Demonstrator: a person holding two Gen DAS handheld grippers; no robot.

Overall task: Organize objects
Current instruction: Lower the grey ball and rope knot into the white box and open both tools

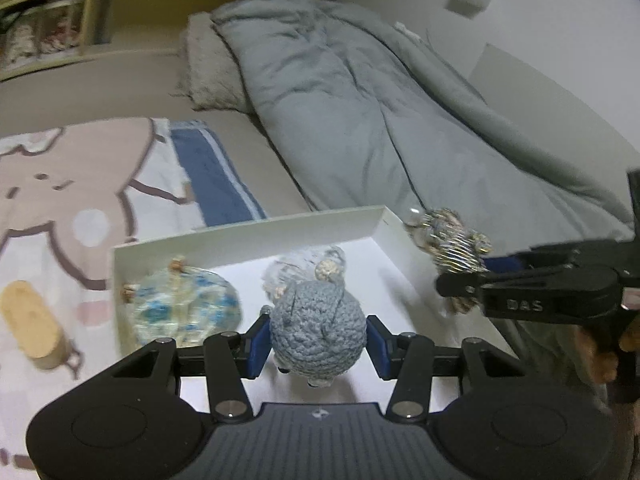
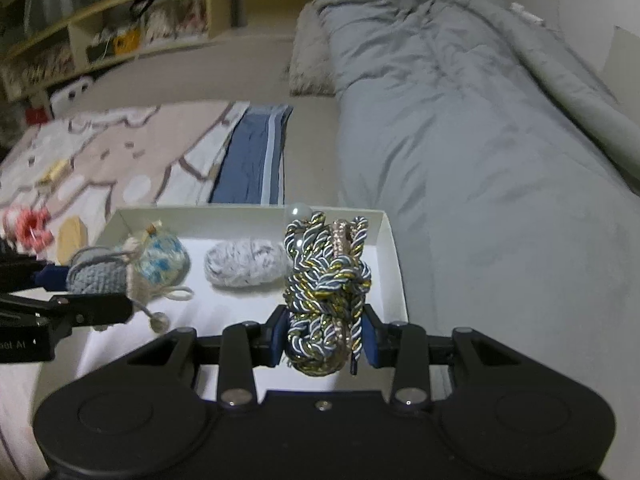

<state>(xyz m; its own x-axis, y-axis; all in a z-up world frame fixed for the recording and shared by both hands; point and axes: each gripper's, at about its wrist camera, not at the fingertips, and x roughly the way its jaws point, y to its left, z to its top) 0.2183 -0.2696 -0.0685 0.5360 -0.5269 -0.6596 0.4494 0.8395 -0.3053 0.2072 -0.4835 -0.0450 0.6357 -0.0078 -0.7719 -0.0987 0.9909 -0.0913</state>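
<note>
My left gripper (image 1: 318, 342) is shut on a grey-blue crocheted pouch (image 1: 318, 326), held over the white shallow box (image 1: 248, 236). The same pouch (image 2: 98, 270) and left gripper show at the left of the right wrist view. My right gripper (image 2: 325, 340) is shut on a knotted bundle of blue, white and gold cord (image 2: 326, 280) with a pearl bead on top, above the box's right part (image 2: 390, 248). In the left wrist view that bundle (image 1: 452, 246) hangs at the box's right wall. Inside the box lie a blue-and-white pouch (image 1: 184, 304) and a speckled white yarn ball (image 2: 246, 264).
The box sits on a bed with a cartoon-print sheet (image 1: 60, 184). A grey duvet (image 1: 360, 100) is heaped to the right, a blue cloth (image 2: 252, 160) lies behind the box. A tan oval object (image 1: 32, 326) and a red-white item (image 2: 28, 226) lie left. Shelves (image 2: 120, 32) stand behind.
</note>
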